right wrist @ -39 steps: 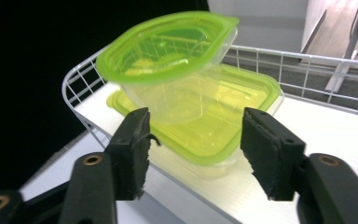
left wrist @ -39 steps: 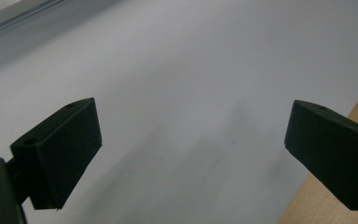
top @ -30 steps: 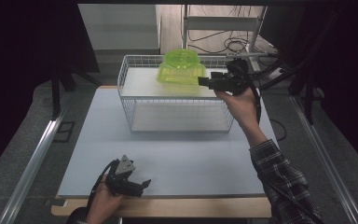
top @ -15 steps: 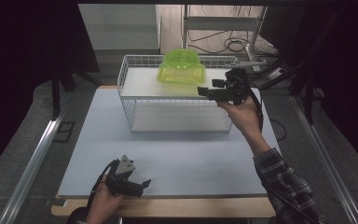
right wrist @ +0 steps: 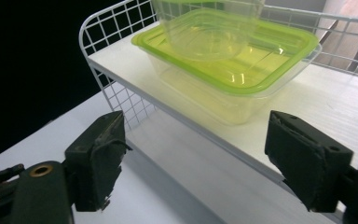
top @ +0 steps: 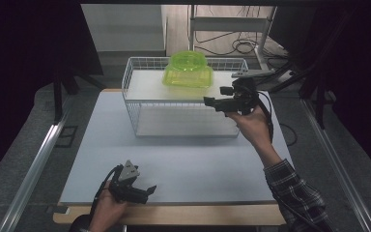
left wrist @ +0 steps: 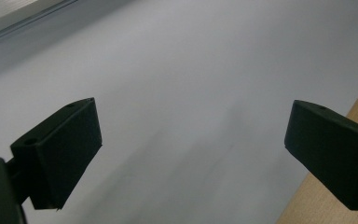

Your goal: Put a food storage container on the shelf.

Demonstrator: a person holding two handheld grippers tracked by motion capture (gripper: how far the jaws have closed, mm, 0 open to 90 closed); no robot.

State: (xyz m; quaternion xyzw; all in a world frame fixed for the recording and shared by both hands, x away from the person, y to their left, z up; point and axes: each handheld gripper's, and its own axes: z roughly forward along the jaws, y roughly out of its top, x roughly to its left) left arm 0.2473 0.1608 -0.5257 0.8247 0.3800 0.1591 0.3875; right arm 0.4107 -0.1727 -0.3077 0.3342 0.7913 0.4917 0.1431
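On the white shelf (top: 147, 86) of the wire basket (top: 130, 104), toward its back right, sits a green box (top: 187, 76) with a clear cup (right wrist: 205, 28) resting on its lid — 2 light pieces, neither fastened. The right gripper (top: 217, 99) hangs just beside the basket's right end, jaws spread wide and holding nothing. A careless reach could likely knock the cup off or catch a jaw on the wire rim. The box lies flat, lid up, its long axis running across the shelf, left to right. Near the table's (top: 198, 169) front edge the left gripper (top: 147, 189) rests with jaws apart, empty.
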